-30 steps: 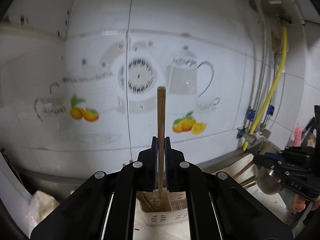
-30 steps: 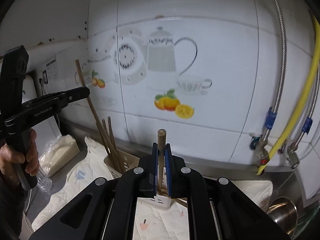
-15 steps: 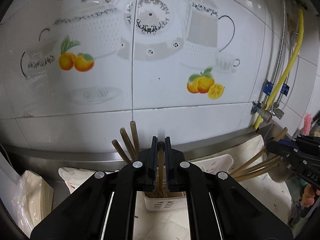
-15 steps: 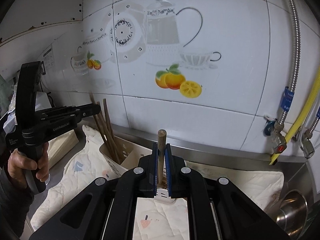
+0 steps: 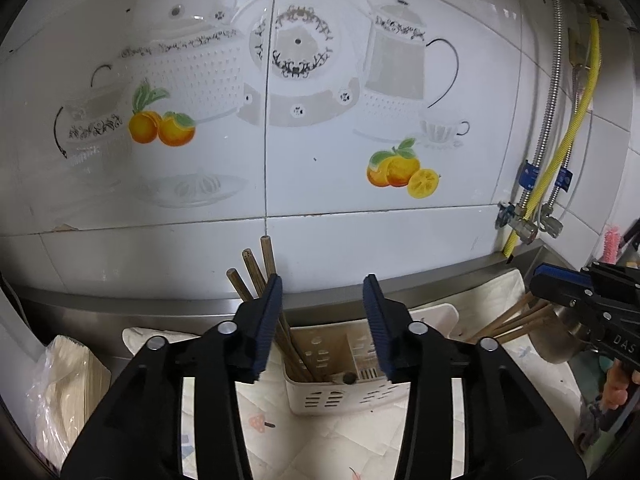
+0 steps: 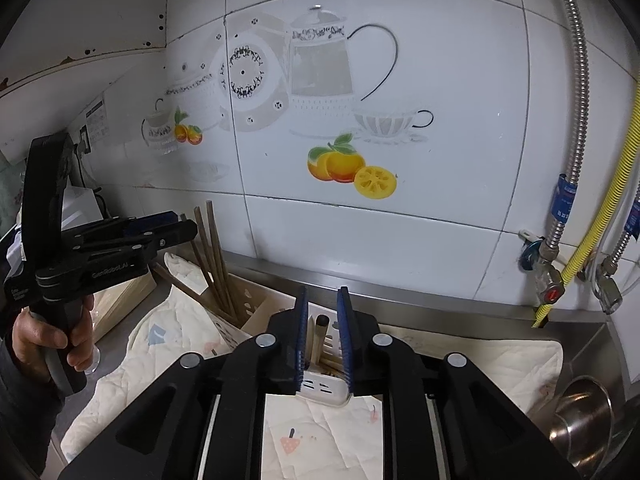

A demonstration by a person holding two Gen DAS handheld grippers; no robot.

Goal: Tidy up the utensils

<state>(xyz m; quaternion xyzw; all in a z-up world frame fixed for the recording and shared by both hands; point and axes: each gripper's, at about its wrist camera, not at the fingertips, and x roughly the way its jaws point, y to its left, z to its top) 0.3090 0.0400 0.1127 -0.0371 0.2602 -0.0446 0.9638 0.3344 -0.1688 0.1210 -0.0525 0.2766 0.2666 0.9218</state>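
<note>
Below both grippers sits the caddy (image 5: 320, 396): left gripper (image 5: 322, 292) just opened wide, empty; right gripper (image 6: 322, 300) just opened narrow, chopstick (image 6: 318, 338) upright between pads, loose.

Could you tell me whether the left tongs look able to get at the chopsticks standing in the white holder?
Probably yes: the left tongs stand open just above the chopsticks in the white holder, with nothing between.

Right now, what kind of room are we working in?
Likely a home kitchen counter: tiled wall with teapot-and-orange decals, chopsticks in a white utensil holder, and water valves with hoses by a steel pot.
</note>
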